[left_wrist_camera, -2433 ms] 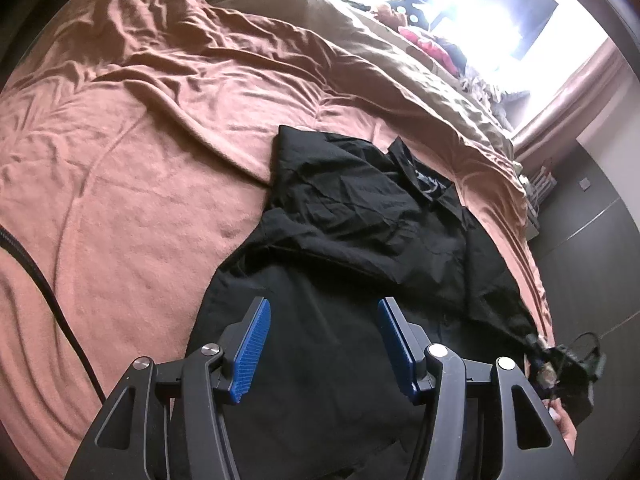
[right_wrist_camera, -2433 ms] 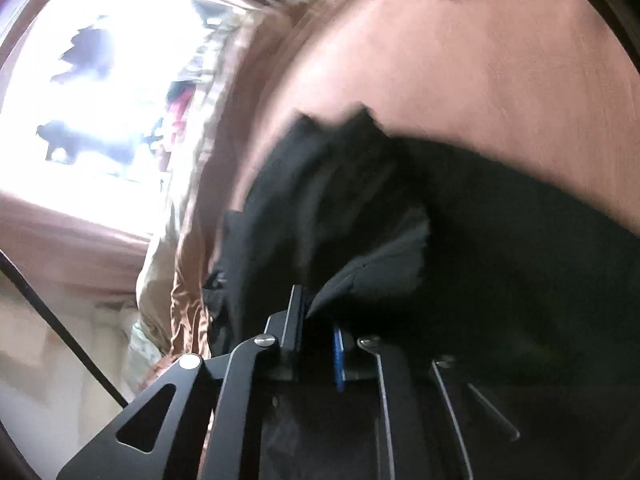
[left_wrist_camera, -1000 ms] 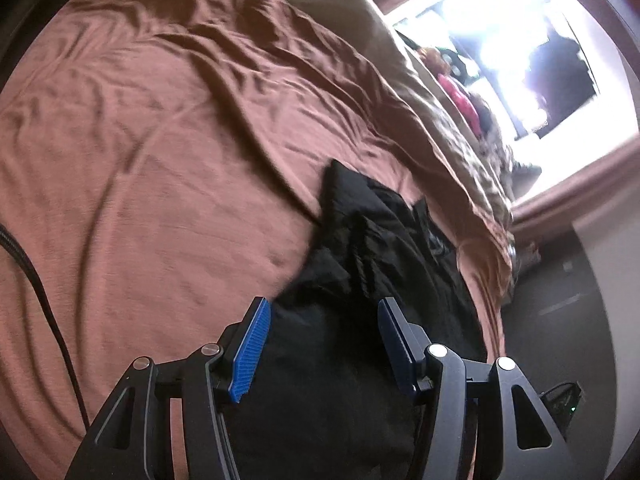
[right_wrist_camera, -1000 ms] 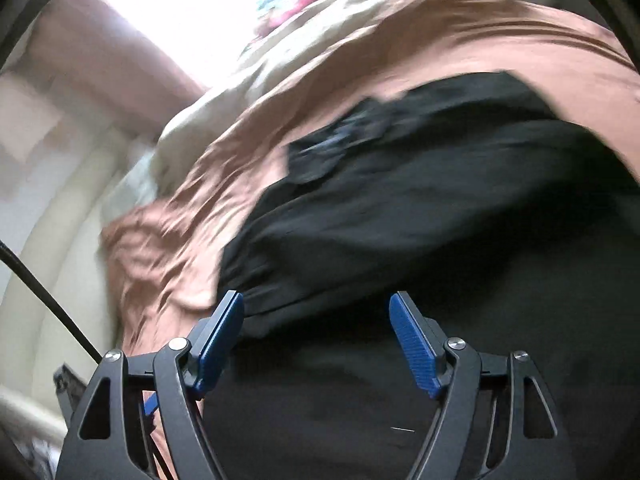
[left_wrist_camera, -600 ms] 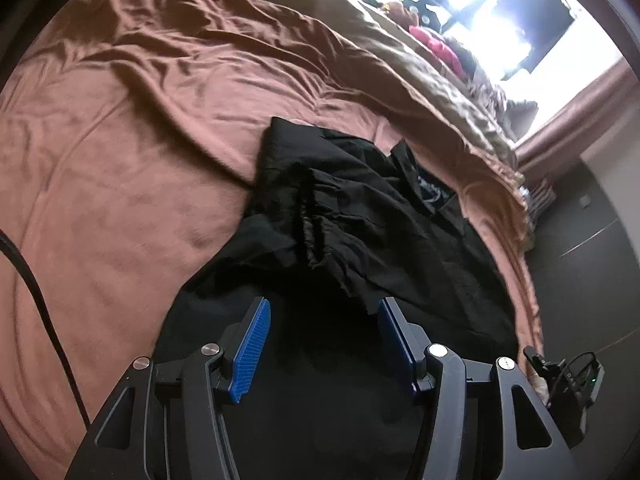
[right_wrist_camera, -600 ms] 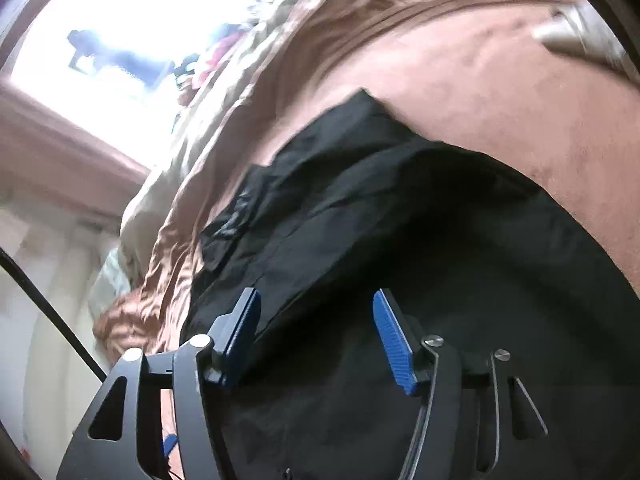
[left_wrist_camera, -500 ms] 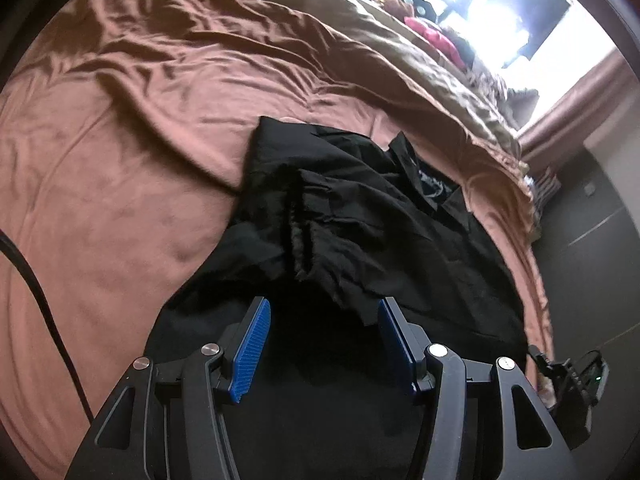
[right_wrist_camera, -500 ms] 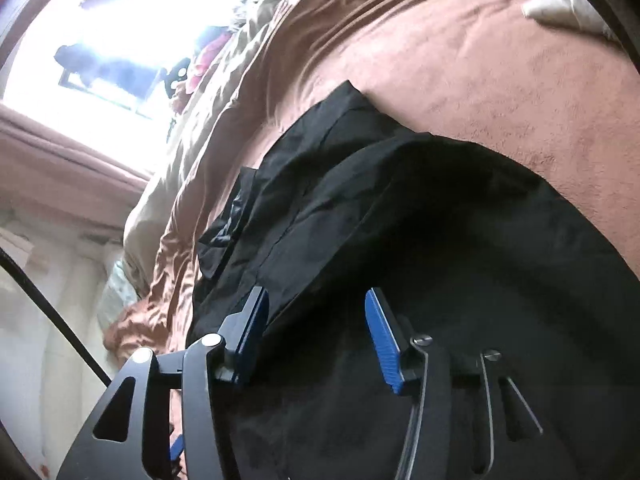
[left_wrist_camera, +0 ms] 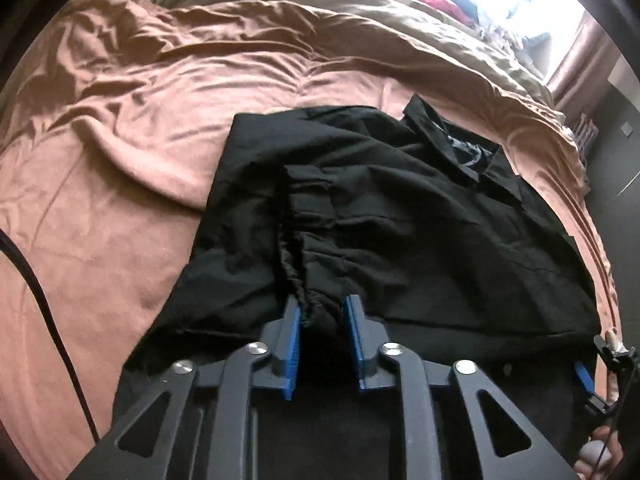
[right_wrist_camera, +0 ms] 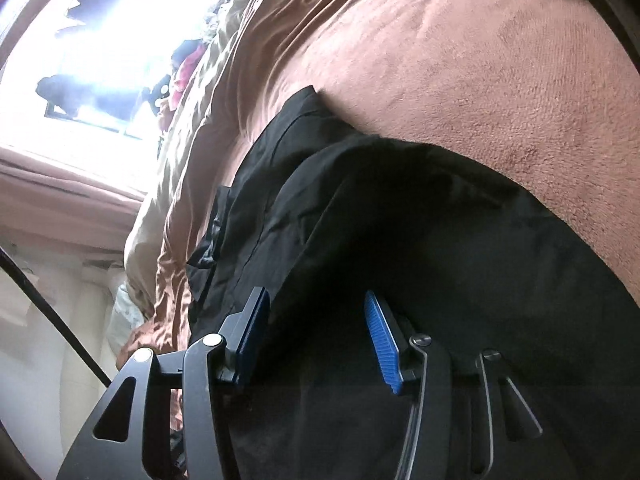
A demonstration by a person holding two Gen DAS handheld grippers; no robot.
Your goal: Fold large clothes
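A large black collared shirt [left_wrist_camera: 400, 208] lies spread on a brown bedspread [left_wrist_camera: 120, 128], collar at the far right and both sleeves folded in over the body. My left gripper [left_wrist_camera: 320, 312] hangs low over the near part of the shirt, jaws partly closed around the gathered cuff of the folded sleeve [left_wrist_camera: 304, 272]. My right gripper [right_wrist_camera: 316, 312] is open over the shirt [right_wrist_camera: 400, 240], with black cloth lying between its blue pads. The right gripper also shows at the right edge of the left wrist view [left_wrist_camera: 588, 376].
An olive duvet [left_wrist_camera: 320, 8] and piled items lie along the far side of the bed by a bright window [right_wrist_camera: 80, 40]. A black cable [left_wrist_camera: 52, 320] crosses the bedspread at the left. Dark furniture [left_wrist_camera: 616, 152] stands to the right.
My left gripper's jaws have narrowed and dropped onto the sleeve cuff. My right gripper let go of the sleeve it carried earlier, opened, and has since lowered close to the shirt.
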